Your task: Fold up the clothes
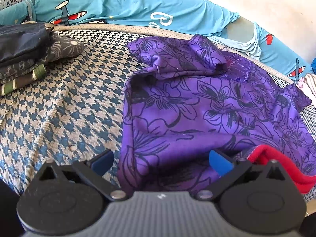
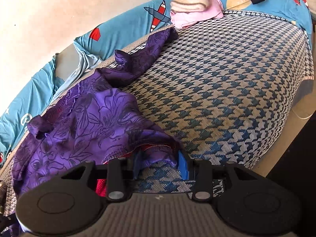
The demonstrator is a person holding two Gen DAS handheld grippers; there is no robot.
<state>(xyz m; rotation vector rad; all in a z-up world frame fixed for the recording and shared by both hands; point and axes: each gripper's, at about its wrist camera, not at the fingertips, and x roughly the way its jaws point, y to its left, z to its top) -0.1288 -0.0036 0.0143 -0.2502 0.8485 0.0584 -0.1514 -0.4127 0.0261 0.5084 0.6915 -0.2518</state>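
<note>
Two views show us one purple flowered garment, so we take them in turn.

Through the left wrist camera, we see the left gripper (image 1: 161, 163) with its fingers (image 1: 220, 163) spread wide and grasping nothing. The purple garment (image 1: 207, 106) lies straight ahead of them and off to their right, its near edge running between the two fingers without either pad pressing it. Its long axis runs away from the fingers toward the far edge of the bed (image 1: 59, 106). A red lining (image 1: 276, 158) peeks out just beside the right finger. A stack of folded clothes (image 1: 23, 59) sits well apart, far left.

Through the right wrist camera, the right gripper (image 2: 161, 166) has its fingers partly parted, with the garment's hem corner (image 2: 164, 154) lying between them; we cannot tell whether the pads still press it. The cloth stretches ahead and to the left. We judge the right hand nearer the corner the next fold needs.
</note>
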